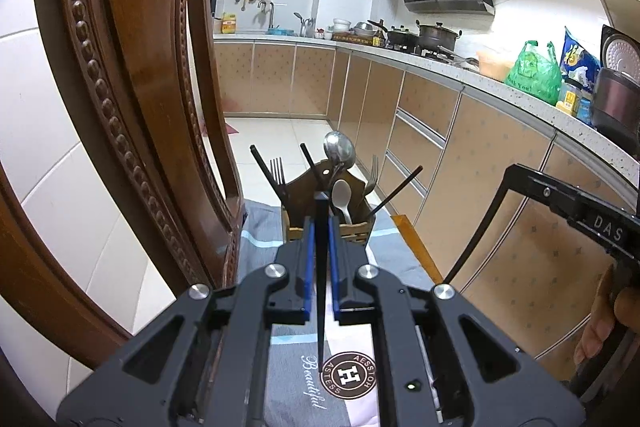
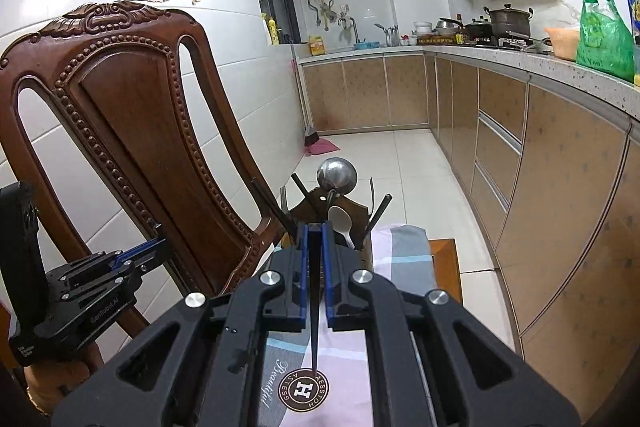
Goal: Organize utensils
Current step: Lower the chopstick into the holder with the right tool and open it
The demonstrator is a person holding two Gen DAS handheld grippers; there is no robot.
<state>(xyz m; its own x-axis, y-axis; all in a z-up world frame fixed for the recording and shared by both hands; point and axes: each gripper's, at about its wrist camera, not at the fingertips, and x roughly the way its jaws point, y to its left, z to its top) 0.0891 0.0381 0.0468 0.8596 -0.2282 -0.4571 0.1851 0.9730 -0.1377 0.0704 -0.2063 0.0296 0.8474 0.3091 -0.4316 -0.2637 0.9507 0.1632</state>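
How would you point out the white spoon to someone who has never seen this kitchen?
Find the carved wooden chair; beside it, on the patterned cloth, stands a wooden utensil holder. Forks, dark chopsticks and a steel ladle stick out of it. The white spoon sits front and centre below the ladle's bowl, the only white, matte piece there.

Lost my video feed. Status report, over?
Left gripper shut on chopstick; right gripper likewise. Utensil holder just ahead, chair beside.
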